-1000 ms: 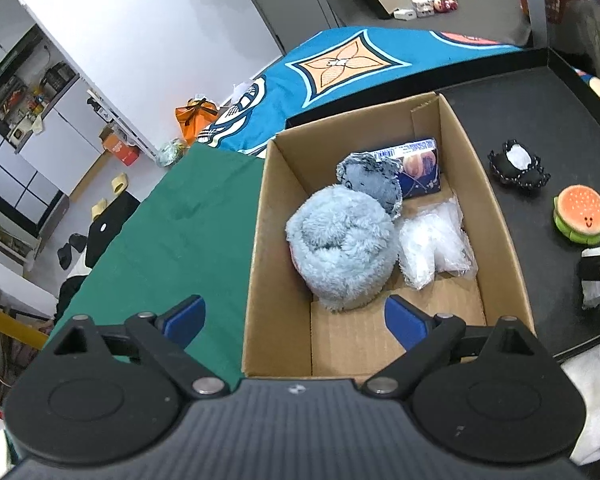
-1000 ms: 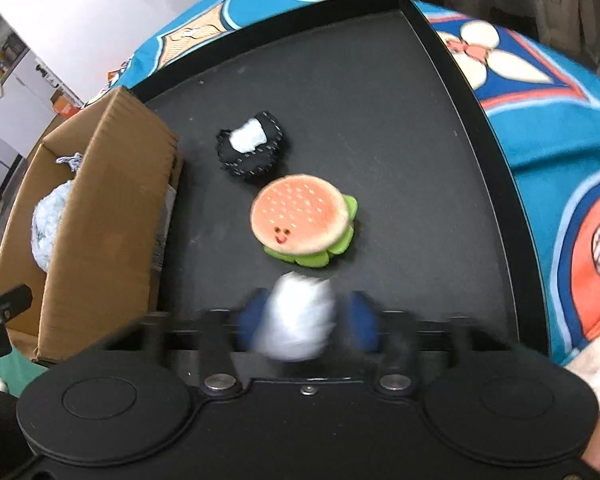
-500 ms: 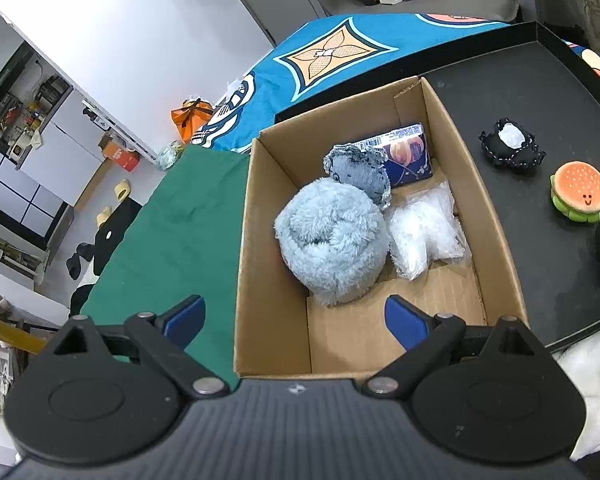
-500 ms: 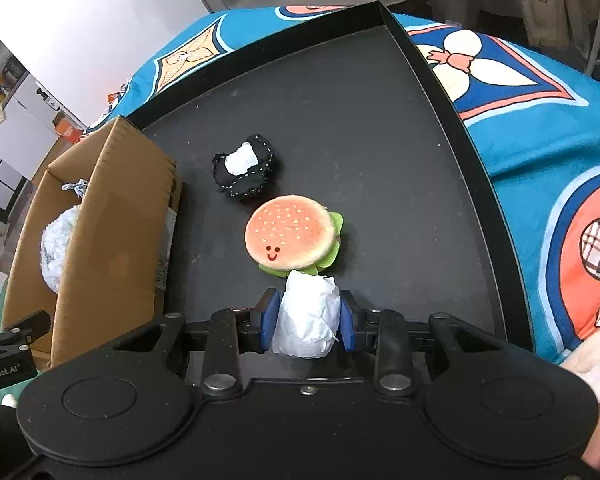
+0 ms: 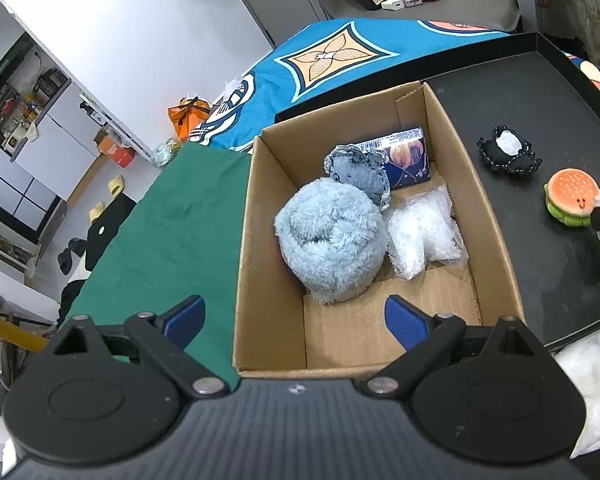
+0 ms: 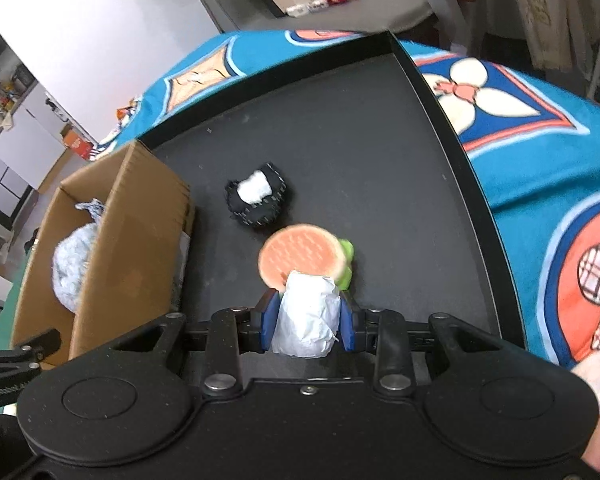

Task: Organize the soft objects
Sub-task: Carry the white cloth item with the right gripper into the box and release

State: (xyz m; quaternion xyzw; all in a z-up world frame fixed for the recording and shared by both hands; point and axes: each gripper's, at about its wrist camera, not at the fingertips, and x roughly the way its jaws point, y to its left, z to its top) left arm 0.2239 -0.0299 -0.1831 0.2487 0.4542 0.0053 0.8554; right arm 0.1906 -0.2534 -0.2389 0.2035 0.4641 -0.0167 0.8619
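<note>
Right tongs (image 6: 307, 316) grip white bundle (image 6: 306, 318); label "GenRobot.AI" partly legible.

Cardboard box (image 5: 496, 240) sits at tray's (image 6: 440, 92) left edge. In the box: fluffy roll (image 5: 332, 240) left, plastic bag (image 5: 424, 232) right, denim piece (image 5: 360, 172) and carton (image 5: 408, 156) behind. Right of box on tray: burger plush (image 6: 300, 258), black pouch (image 6: 256, 200) behind it. White wad (image 6: 306, 320) between my right gripper's (image 6: 307, 320) pads.

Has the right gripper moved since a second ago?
Yes. The right gripper, shut on the white bundle, has risen and pushed forward: the bundle now overlaps the burger toy on the black tray.
</note>
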